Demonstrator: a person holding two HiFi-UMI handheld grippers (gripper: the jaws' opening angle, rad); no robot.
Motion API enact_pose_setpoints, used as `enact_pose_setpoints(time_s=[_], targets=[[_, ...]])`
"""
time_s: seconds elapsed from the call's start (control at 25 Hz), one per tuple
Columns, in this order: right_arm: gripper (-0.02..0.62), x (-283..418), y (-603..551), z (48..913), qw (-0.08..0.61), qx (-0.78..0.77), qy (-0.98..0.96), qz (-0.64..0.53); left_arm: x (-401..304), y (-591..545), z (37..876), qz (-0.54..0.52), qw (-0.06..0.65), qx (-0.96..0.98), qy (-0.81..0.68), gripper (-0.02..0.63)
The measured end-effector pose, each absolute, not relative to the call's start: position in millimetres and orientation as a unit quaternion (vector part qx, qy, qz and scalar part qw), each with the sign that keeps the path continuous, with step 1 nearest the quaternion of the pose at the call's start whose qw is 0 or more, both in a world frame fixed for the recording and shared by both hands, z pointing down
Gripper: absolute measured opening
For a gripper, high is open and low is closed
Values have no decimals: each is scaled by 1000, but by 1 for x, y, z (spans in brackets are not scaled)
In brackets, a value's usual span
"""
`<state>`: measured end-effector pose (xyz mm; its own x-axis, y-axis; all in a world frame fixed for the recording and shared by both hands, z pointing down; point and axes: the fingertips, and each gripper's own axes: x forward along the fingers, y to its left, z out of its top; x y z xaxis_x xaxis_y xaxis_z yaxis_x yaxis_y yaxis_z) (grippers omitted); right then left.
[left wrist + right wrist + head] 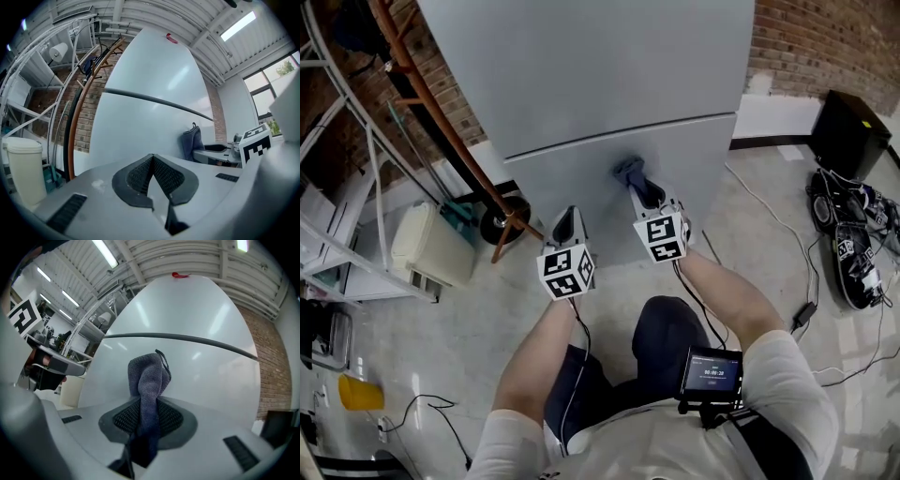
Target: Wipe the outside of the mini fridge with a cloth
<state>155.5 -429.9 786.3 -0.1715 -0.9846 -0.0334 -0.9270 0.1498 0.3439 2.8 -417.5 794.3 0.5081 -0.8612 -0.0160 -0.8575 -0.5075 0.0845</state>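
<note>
The mini fridge (609, 94) is a pale grey two-door box standing in front of me, with a dark seam between its doors. My right gripper (639, 186) is shut on a grey-blue cloth (628, 170), whose bunched end sits at the lower door just under the seam. In the right gripper view the cloth (149, 380) sticks up out of the jaws against the fridge (197, 366). My left gripper (566, 223) hangs lower and to the left, shut and holding nothing, a short way off the lower door (140, 131). From the left gripper view I see the cloth (192, 143) at right.
A curved brown wooden piece (441, 122) and a black wheel (502, 220) lean at the fridge's left. A cream bin (431, 246) and white metal racking (337, 234) stand further left. Black bags (853, 225) and cables (787, 234) lie on the floor at right.
</note>
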Motion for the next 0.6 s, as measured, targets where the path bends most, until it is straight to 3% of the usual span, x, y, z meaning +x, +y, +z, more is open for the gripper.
enact_pose_setpoints(time_s=[0.6], targets=[[87, 293, -410, 789, 97, 706, -694, -105, 68, -409, 791, -21, 26, 882, -471, 3]])
